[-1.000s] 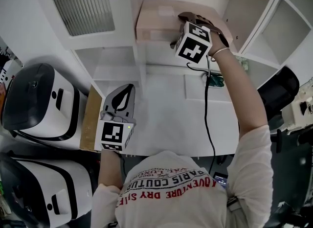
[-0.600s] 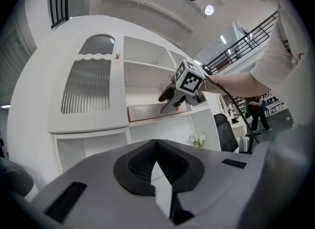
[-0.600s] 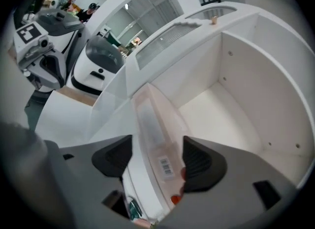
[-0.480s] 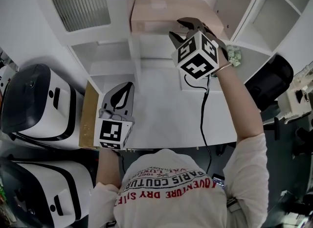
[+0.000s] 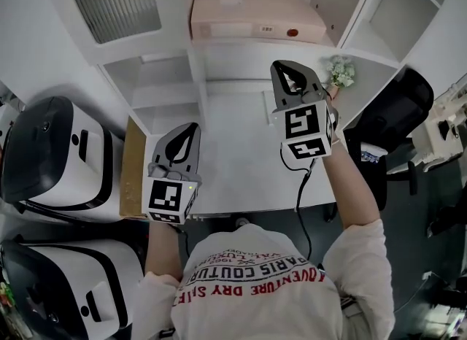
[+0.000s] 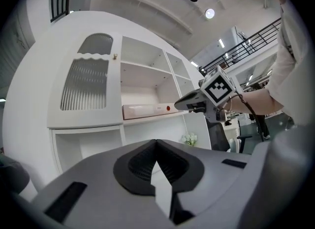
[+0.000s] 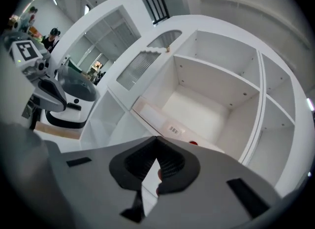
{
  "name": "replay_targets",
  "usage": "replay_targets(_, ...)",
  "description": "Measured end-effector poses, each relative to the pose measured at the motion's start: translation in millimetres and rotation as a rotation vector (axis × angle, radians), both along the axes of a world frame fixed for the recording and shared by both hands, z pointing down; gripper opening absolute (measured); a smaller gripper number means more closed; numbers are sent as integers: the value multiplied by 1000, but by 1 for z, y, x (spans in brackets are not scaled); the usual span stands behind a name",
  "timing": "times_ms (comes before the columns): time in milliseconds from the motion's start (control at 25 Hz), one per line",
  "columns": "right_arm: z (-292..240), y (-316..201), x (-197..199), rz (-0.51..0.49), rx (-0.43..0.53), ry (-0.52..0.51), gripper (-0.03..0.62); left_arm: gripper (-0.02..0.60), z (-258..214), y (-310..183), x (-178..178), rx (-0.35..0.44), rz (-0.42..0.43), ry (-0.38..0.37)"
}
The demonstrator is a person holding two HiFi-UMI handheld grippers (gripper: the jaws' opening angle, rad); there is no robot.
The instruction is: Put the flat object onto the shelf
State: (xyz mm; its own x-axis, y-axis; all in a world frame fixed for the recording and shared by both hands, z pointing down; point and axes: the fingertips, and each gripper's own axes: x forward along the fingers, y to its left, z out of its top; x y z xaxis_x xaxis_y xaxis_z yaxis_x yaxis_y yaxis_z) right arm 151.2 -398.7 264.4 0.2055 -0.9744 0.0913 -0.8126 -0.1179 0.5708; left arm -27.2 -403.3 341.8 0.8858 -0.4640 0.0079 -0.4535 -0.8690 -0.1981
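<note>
The flat box (image 5: 255,19) lies on the far shelf (image 5: 241,49). The right gripper (image 5: 284,68) hangs nearer, apart from it, jaws pressed together and empty — the left gripper (image 5: 190,128) is likewise closed.

Up on the white shelf (image 5: 252,48), a flat pinkish box (image 5: 255,14) lies lengthwise, label and red dot facing out. Below, the white desk (image 5: 241,163) carries a small green plant (image 5: 341,71) at its far right, and a tan board (image 5: 133,167) sits along its left edge.
</note>
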Motion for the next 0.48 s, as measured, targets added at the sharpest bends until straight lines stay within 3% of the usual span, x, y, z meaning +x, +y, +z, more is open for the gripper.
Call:
replay_targets(200,22,33,-6,-11,141,-133,26,13,-5,-3,-3,10,-11,7)
replay_targets(480,65,57,-20,-71,161,-244,26,13,-6,-6,-3,13,-25,21)
